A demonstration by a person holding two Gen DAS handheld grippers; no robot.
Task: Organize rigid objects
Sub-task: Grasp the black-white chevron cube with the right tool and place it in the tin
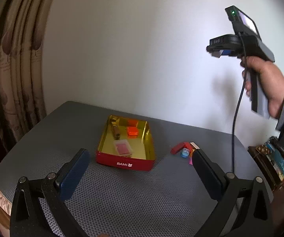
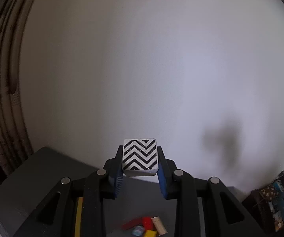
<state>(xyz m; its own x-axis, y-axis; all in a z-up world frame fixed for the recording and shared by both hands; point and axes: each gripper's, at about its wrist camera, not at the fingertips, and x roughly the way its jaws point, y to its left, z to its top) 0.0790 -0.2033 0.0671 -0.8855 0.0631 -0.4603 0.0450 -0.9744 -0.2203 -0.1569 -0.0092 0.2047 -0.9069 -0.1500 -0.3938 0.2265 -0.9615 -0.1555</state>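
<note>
A red tin (image 1: 125, 164) with a gold inside stands on the grey mat. In it lie an orange block (image 1: 133, 131), a brown wooden piece (image 1: 116, 133) and a flat pink piece (image 1: 122, 148). Right of the tin sits a small pile of coloured blocks (image 1: 183, 150), also seen blurred in the right wrist view (image 2: 147, 227). My left gripper (image 1: 140, 156) is open and empty, low over the mat in front of the tin. My right gripper (image 2: 140, 159) is shut on a white block with black chevrons (image 2: 140, 152), held high in front of the wall; the left wrist view shows it (image 1: 219, 51) raised at upper right.
A person's hand (image 1: 264, 79) holds the right gripper, and its cable (image 1: 238, 108) hangs down to the table's right side. A curtain (image 1: 17, 69) hangs at the left. A dark crate of oddments (image 1: 272, 162) stands past the table's right edge.
</note>
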